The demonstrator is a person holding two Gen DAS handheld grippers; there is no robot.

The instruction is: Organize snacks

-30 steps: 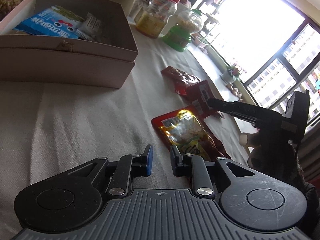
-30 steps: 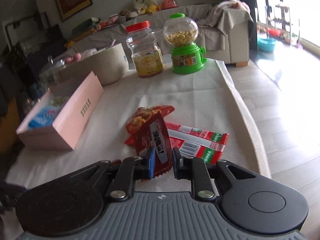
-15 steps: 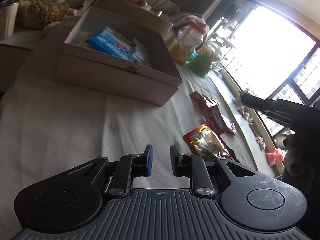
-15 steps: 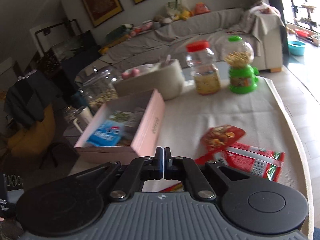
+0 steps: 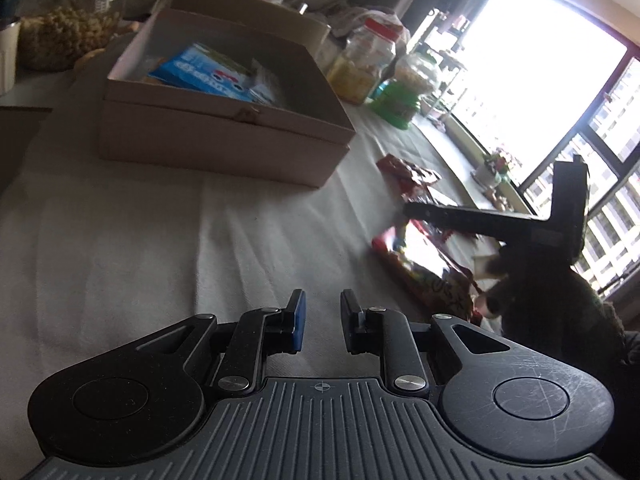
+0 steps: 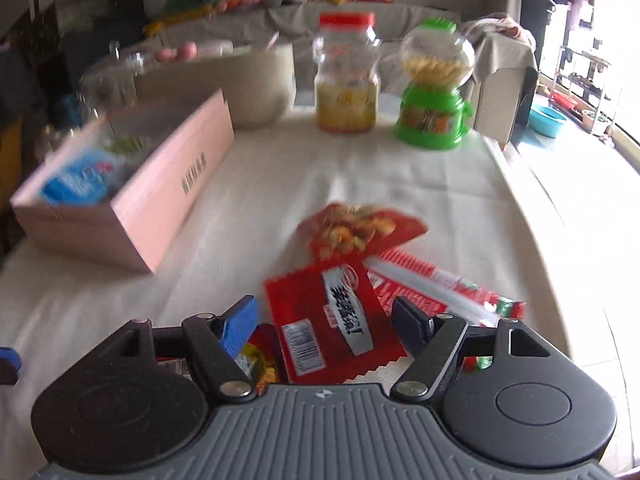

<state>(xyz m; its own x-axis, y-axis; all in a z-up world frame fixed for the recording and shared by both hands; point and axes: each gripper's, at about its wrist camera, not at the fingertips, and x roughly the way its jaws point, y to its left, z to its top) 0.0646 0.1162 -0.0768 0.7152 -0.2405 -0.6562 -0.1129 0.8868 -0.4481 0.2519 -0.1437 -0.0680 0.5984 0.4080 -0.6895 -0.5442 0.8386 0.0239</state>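
Note:
Several red snack packets lie on the white tablecloth. My right gripper (image 6: 324,312) hangs low over a red packet with a silver label (image 6: 340,312); its jaws are opening, wide apart on either side of the packet, and the pads do not press it. Beyond it lie a red bag picturing nuts (image 6: 356,232) and long red-white-green packs (image 6: 440,284). The open pink box (image 6: 160,200) at left holds a blue packet (image 6: 76,184). My left gripper (image 5: 323,300) stands over bare cloth with a narrow gap and nothing between its fingers. To its right lies a red-yellow bag (image 5: 420,264).
At the back of the table stand a red-lidded jar (image 6: 346,80), a green candy dispenser (image 6: 434,92) and a beige tub (image 6: 248,84). A glass jar (image 5: 68,20) sits left of the box. The table edge (image 6: 540,240) curves along the right.
My right gripper, shut half a second ago, has spread its jaws and come down over the red packets. My left gripper has drawn back from the red-yellow bag, its gap unchanged.

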